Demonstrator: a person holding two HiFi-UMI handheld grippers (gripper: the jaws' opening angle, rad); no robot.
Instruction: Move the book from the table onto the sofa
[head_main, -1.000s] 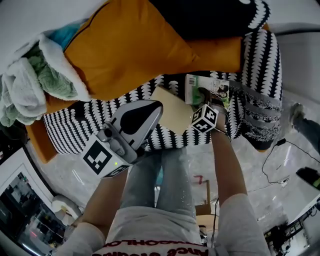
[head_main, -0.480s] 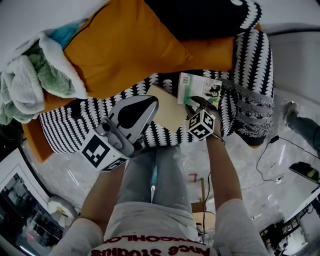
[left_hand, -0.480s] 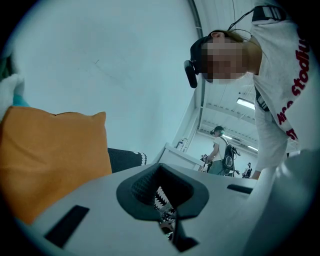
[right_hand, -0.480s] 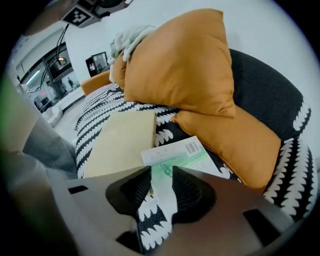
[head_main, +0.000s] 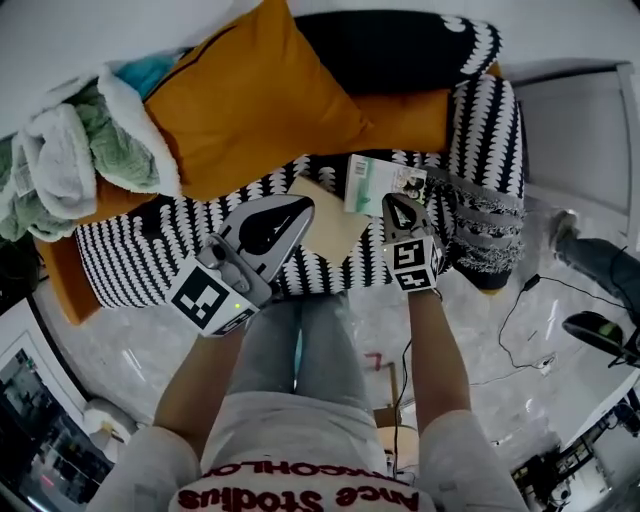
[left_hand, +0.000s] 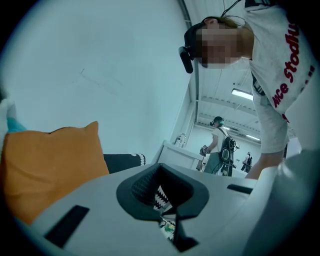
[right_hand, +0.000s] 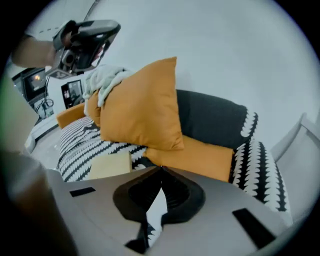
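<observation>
Right tool (head_main: 394, 204) is up off the book (head_main: 383, 184); a second ago it was down on it. Its jaws have just been closing and now meet with nothing between them. The book lies flat on the sofa (head_main: 140, 250) seat, near the right armrest and just beside a tan pad (head_main: 328, 205). I judge the placing done. Left tool (head_main: 298, 210) also closed and empty, over the seat. Sofa is black-and-white patterned, with an orange cushion (head_main: 255, 95) and heaped towels (head_main: 70, 165) at the left end. Glossy pale floor (head_main: 480, 330), cables trailing.
</observation>
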